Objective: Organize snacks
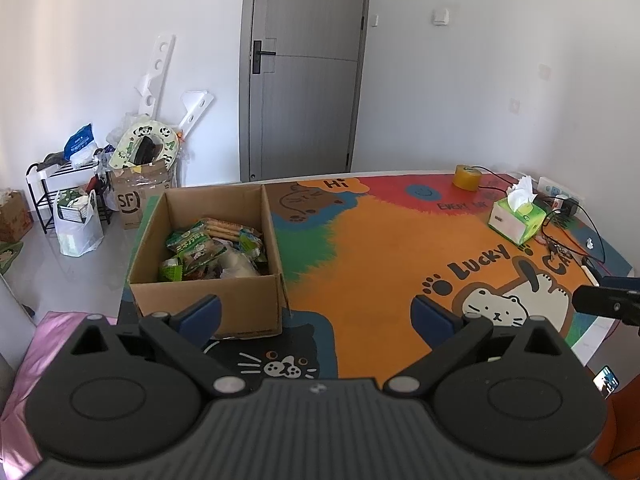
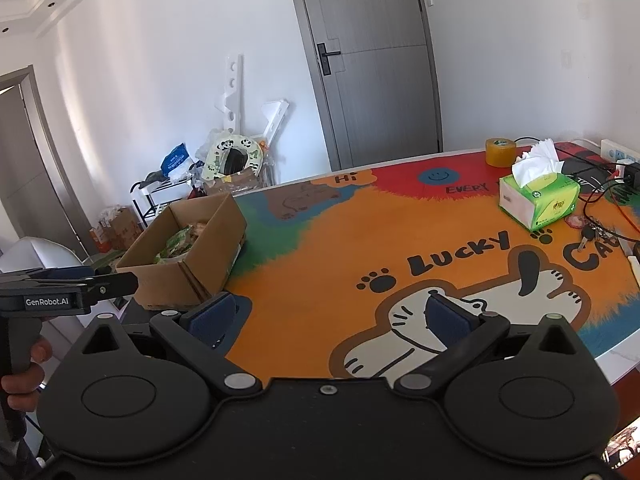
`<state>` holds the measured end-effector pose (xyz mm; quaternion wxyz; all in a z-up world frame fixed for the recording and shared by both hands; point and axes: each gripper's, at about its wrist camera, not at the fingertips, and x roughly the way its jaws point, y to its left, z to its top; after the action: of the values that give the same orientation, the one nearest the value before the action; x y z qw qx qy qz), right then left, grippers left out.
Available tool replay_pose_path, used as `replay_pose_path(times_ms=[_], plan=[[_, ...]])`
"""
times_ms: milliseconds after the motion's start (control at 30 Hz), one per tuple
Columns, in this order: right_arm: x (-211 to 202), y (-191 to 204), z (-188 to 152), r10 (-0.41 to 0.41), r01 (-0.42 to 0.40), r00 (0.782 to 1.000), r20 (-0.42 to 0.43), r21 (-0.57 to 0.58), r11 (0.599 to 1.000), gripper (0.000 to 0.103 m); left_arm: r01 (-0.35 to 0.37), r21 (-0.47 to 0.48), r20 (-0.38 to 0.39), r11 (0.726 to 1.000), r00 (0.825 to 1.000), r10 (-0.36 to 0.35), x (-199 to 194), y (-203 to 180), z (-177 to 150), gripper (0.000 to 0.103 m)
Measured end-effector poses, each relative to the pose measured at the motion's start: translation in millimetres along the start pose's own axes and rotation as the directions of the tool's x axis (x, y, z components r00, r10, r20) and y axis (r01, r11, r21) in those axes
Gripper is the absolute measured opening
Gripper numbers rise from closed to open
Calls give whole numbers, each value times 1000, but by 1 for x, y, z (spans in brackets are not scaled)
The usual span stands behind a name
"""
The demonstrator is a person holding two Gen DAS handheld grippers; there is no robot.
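Over on the far left, past the table edge, a black shoe rack point(image 1: 60, 196) stands against the wall with a white plastic bag point(image 1: 76, 228) on the floor in front of it and an SF-marked carton point(image 1: 134, 196) just beside it. Next comes the cardboard box point(image 1: 208, 300), open at the top, sitting on the left end of the cartoon-cat table mat point(image 1: 360, 260). The snacks point(image 1: 212, 248) lie heaped inside it: green packets and a long pack of biscuit sticks, whose long axis runs left to right along the far side of the heap. The box's long sides run near to far in the left wrist view.

The left gripper point(image 1: 316, 312) hovers above the near edge of the mat, its blue-padded fingers spread wide apart and holding nothing; the box's near right corner sits just beyond its left finger. Nothing stands between the fingers and the box.

The right gripper point(image 2: 328, 316) hangs over the white cat drawing, fingers likewise wide apart and empty. Well apart at the far right stand a green tissue box point(image 2: 540, 196), a roll of yellow tape point(image 2: 500, 152) behind it, and black cables point(image 2: 600, 200) with keys point(image 2: 588, 232) near them.
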<state>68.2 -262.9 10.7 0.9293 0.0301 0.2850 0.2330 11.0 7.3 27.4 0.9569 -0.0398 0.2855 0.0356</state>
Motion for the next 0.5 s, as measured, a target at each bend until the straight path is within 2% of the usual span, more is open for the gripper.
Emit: replay_pose_path(times_ms=[500], plan=[[1,1,-1,-5,5,1000,1,-8,1000,103,1,0,1,1000,1000,-1,0,1,0,100]])
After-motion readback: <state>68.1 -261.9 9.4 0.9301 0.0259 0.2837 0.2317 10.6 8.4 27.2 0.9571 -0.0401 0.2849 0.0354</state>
